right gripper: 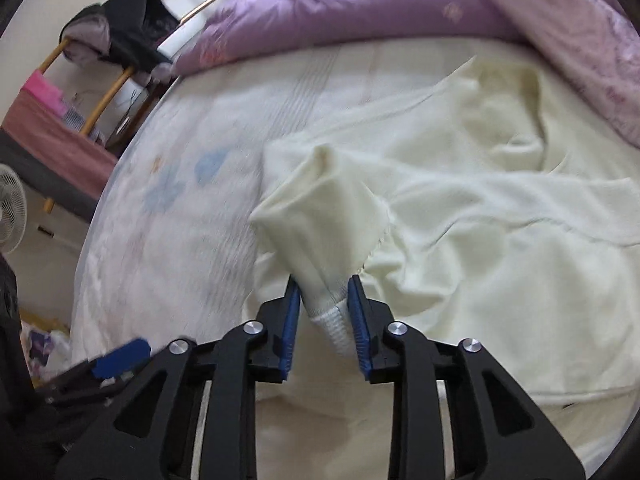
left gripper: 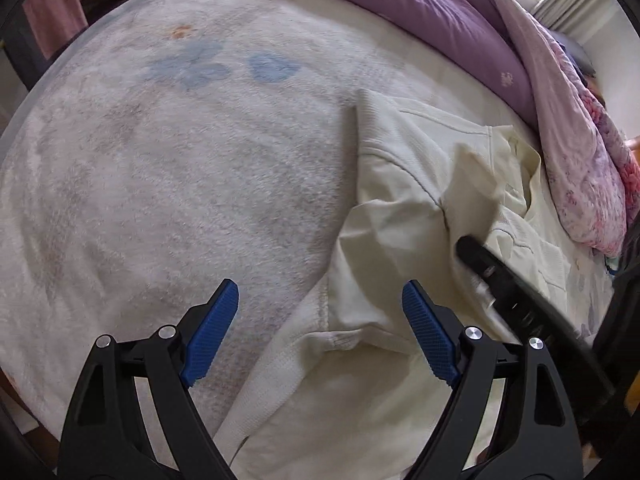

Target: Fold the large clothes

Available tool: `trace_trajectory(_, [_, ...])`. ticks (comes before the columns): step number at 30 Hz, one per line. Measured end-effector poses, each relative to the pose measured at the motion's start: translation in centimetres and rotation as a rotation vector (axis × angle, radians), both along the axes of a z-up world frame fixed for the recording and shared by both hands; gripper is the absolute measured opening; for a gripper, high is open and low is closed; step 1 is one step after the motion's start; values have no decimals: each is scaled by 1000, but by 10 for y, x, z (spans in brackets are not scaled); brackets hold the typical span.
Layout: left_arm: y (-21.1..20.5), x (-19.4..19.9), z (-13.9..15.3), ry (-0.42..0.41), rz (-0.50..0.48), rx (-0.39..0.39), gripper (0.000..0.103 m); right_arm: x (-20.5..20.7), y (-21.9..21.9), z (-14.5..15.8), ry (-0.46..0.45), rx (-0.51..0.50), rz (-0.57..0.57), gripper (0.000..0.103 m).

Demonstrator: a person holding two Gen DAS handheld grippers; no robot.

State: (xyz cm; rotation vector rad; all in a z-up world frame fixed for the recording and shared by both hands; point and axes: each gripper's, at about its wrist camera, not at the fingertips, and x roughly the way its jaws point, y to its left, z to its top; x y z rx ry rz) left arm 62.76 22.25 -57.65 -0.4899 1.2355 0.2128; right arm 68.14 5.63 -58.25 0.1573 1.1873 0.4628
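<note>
A cream sweatshirt [left gripper: 404, 184] lies on the bed, seen larger in the right wrist view [right gripper: 500, 216]. My left gripper [left gripper: 320, 300] is open and empty, its jaws wide apart above the garment's ribbed hem [left gripper: 276, 376]. My right gripper [right gripper: 323, 292] is shut on a sleeve [right gripper: 320, 208] near its ribbed cuff [right gripper: 334, 324] and holds it lifted above the body of the garment. The right gripper also shows in the left wrist view [left gripper: 464, 246] as a dark blurred shape over the sweatshirt. The left gripper's blue pad shows at the lower left of the right wrist view [right gripper: 120, 356].
A white fleece blanket [left gripper: 160, 184] with faint blue prints covers the bed. A purple and pink quilt [left gripper: 460, 28] is bunched along the far side. A rack with dark clothes [right gripper: 120, 40] and a fan [right gripper: 10, 208] stand beside the bed.
</note>
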Motion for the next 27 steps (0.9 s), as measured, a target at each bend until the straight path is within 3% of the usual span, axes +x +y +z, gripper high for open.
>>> trace_trajectory(5, [2, -1, 7, -27, 27, -7, 84, -7, -20, 12, 69, 142, -9, 31])
trace_trajectory(6, [0, 0, 9, -34, 29, -10, 84, -6, -28, 19, 73, 177, -15, 37])
trace_trajectory(7, [-3, 2, 12, -42, 32, -13, 84, -6, -37, 27, 70, 194, -22, 49])
trace_trajectory(11, [-30, 25, 19, -81, -16, -41, 88, -5, -79, 53, 10, 212, -53, 50])
trace_trajectory(12, [-38, 32, 17, -76, -34, -41, 88, -2, -102, 54, -4, 180, -88, 48])
trace_trajectory(15, [-67, 58, 2, -54, -115, -61, 88, 8, -169, 37, 18, 58, -215, 26])
trace_trajectory(18, [-89, 77, -27, 19, -178, -38, 89, 11, -240, 12, 75, -32, -364, 20])
trace_trajectory(21, [-92, 86, -58, 101, -170, -8, 89, 11, -287, -16, 148, -130, -448, 20])
trace_trajectory(24, [-95, 89, -75, 125, -190, 5, 92, 11, -324, -53, 240, -59, -471, 7])
trace_trajectory(26, [-100, 91, -75, 134, -213, 25, 93, 15, -328, -55, 261, -49, -461, 5])
trace_trajectory(27, [-101, 92, -72, 145, -225, 27, 93, 19, -327, -51, 281, -57, -448, 9])
